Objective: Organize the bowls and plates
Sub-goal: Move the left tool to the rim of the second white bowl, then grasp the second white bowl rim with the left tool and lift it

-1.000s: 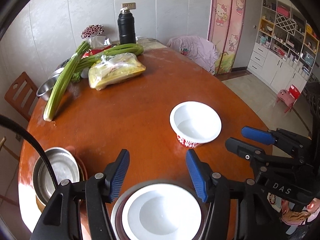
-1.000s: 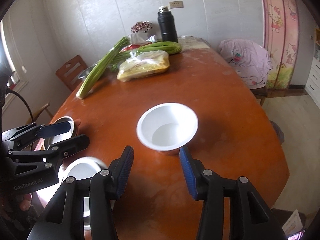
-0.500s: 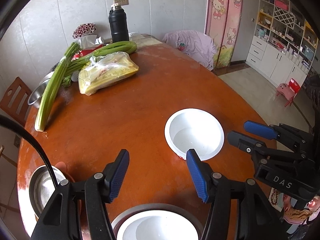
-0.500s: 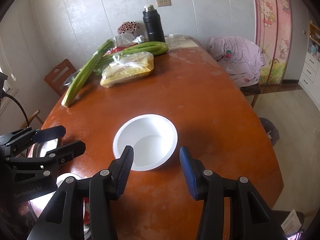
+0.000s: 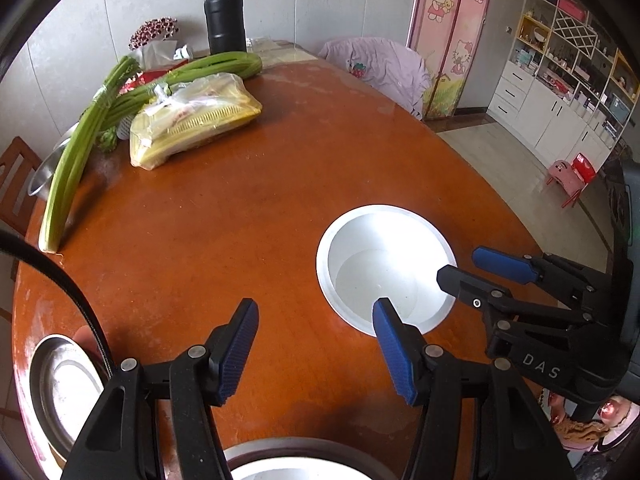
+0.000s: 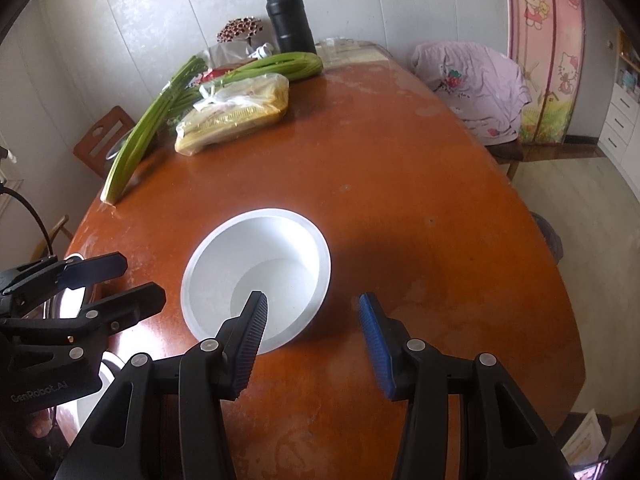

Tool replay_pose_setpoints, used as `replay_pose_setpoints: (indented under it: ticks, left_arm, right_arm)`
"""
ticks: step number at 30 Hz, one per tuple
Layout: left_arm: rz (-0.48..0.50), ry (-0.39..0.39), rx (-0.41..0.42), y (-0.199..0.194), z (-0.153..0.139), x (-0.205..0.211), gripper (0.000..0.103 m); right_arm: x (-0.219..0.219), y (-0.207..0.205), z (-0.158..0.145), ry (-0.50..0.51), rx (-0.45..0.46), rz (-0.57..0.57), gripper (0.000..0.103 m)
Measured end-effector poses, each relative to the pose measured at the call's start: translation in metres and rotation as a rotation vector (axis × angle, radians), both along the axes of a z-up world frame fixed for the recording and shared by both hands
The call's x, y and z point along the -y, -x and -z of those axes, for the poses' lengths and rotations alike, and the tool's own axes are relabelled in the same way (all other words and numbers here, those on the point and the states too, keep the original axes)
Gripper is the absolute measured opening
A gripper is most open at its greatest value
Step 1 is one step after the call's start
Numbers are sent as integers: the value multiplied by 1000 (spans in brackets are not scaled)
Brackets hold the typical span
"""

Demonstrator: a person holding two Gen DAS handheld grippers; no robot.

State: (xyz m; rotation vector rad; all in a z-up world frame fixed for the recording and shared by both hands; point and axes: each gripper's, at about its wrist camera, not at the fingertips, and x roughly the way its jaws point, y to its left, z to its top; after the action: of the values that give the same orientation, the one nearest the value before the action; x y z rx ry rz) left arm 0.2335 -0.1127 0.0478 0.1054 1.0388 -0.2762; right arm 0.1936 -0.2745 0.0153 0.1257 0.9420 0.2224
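Round white plastic bowl [image 6: 256, 272] sits upright, mouth up, centre-frame on orange-brown wooden desk [image 6: 400, 168]; round, no long axis. Right hand-held gripper [image 6: 310, 320] part-open w/ one pad over rim, gripping nothing. Left hand-held gripper [image 5: 316, 334] part-open, empty.

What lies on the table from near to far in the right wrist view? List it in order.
White bowl → celery stalk → yellow bagged packet → black flask.

A plain white bowl [image 6: 256, 276] sits on a glossy orange-brown table [image 6: 400, 184]; at 11 o'clock, green celery [image 6: 136, 144] and a yellow bag [image 6: 236, 116]; at 12, a black flask [image 6: 289, 20].
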Motion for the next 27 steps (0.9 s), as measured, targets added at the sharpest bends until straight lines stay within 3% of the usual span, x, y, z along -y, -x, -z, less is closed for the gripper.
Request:
replay_pose_setpoints:
  ticks: [22, 27]
  left_arm:
    - [-47, 67, -110, -29, 27, -12, 59]
    - [-55, 88, -148, -33, 36, -18, 48]
  right_arm:
    - [-45, -14, 20, 7, -42, -139, 49]
    - [-54, -14, 22, -6, -53, -157, 49]
